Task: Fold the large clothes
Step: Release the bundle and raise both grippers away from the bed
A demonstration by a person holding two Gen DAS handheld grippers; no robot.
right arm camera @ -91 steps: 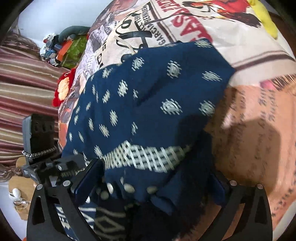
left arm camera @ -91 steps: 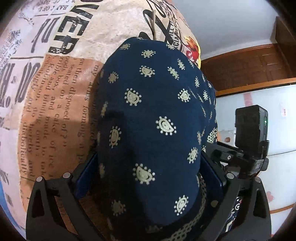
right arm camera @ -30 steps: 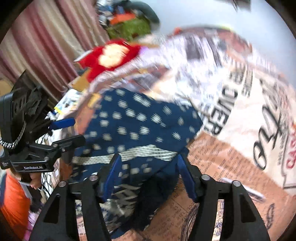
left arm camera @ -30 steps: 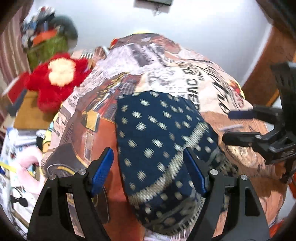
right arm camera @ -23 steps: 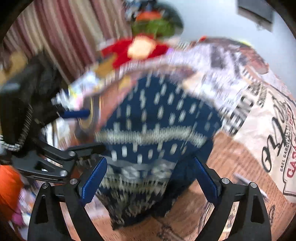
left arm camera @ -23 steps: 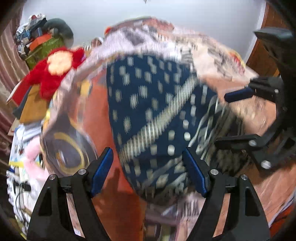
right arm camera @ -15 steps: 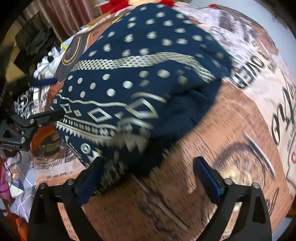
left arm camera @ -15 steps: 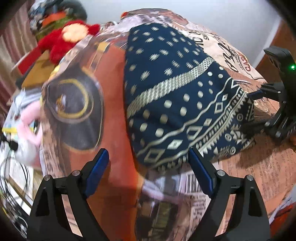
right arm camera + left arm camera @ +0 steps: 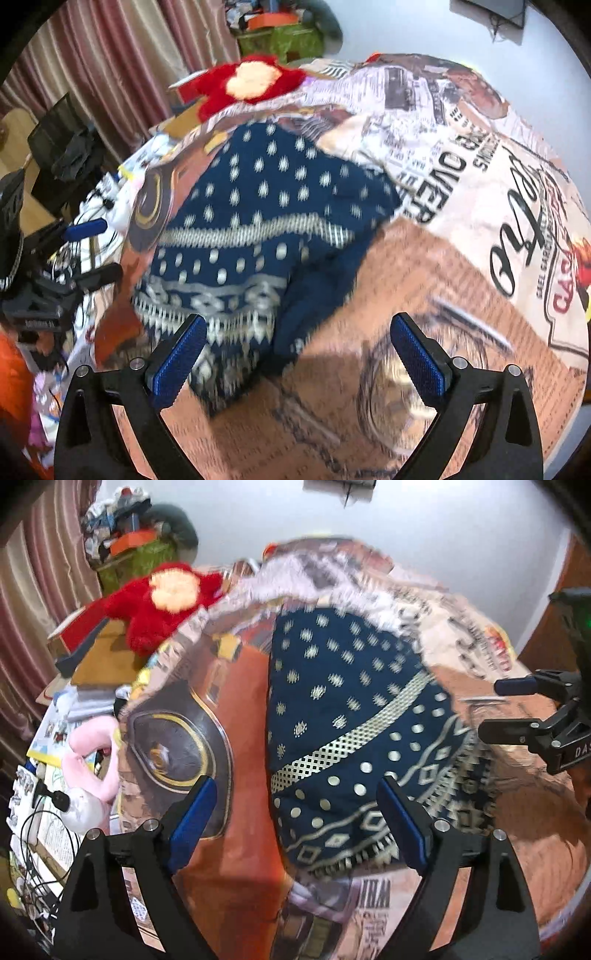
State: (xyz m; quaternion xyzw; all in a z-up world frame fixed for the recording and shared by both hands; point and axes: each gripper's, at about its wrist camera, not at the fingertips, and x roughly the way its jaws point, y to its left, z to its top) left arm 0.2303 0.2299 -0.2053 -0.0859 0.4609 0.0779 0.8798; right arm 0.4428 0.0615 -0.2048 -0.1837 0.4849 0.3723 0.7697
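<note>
Here the left tongs [image 9: 291,812] are closing but empty, right tongs [image 9: 295,350] spread; folded navy garment [image 9: 351,720] ahead on the bed [image 9: 461,229].

Both grippers are black angular frames — each arm pinned with silver screws near its upper end. The left gripper [image 9: 295,819] carries two fingers [image 9: 190,818] faced with smooth blue pads. The right gripper [image 9: 295,358] has ribbed blue pads on its fingers [image 9: 419,362] — white lettering marks its body.
</note>
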